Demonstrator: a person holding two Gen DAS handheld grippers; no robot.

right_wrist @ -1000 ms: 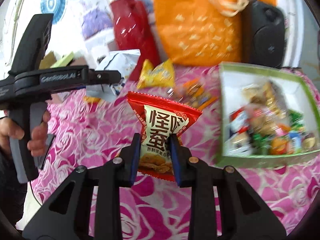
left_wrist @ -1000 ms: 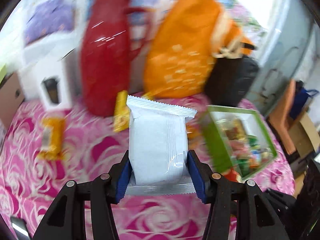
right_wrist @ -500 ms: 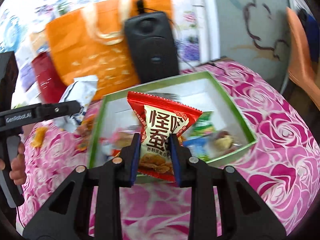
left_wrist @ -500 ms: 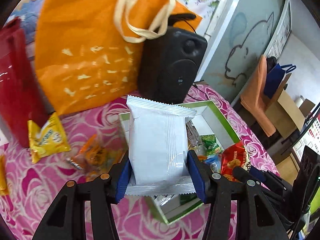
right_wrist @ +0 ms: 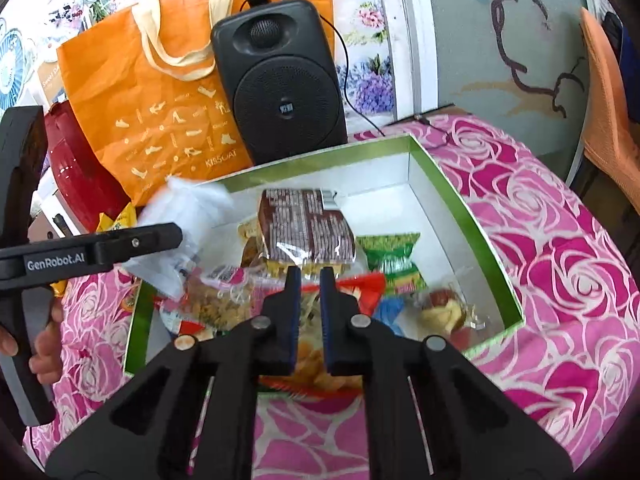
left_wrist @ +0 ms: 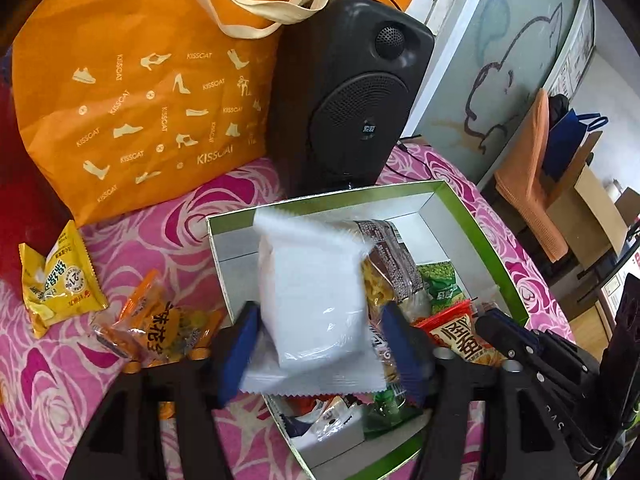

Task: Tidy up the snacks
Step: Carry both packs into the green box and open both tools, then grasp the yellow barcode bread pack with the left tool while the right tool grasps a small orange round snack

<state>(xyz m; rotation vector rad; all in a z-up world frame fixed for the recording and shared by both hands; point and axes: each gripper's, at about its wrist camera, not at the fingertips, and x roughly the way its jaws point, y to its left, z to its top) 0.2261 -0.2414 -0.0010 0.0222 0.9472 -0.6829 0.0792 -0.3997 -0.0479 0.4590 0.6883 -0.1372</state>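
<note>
**White packet over the green box, both grippers at the snack pile**

White plastic snack packet (left_wrist: 316,300) sits between the blue pads of the left gripper (left_wrist: 320,344), and the pads look spread wider than the packet, not pinching it. Packet is blurry and tilted, right above the near-left corner of the one green-rimmed box (left_wrist: 472,224).

Right gripper (right_wrist: 308,284) has its jaws nearly together over the box, with a thin edge of the red packet (right_wrist: 368,288) and some clear wrapper in the narrow gap. I honestly cannot tell if it's pinching anything or just hovering over it.

Counting what's in the box from the right wrist view: one brown-labelled packet (right_wrist: 308,228), one green packet (right_wrist: 392,256), plus a jumble of others too tangled to count.

Outside the box on the pink rose bench (right_wrist: 552,240): one yellow packet (left_wrist: 60,280) and one orange packet (left_wrist: 160,324), both left of the box, well apart from it.

Behind it all: one orange tote bag (left_wrist: 132,92), one black speaker (left_wrist: 352,92) touching the bag's side, one red jug (right_wrist: 80,176) at far left. A hand (right_wrist: 44,340) grips the left tool's handle.
</note>
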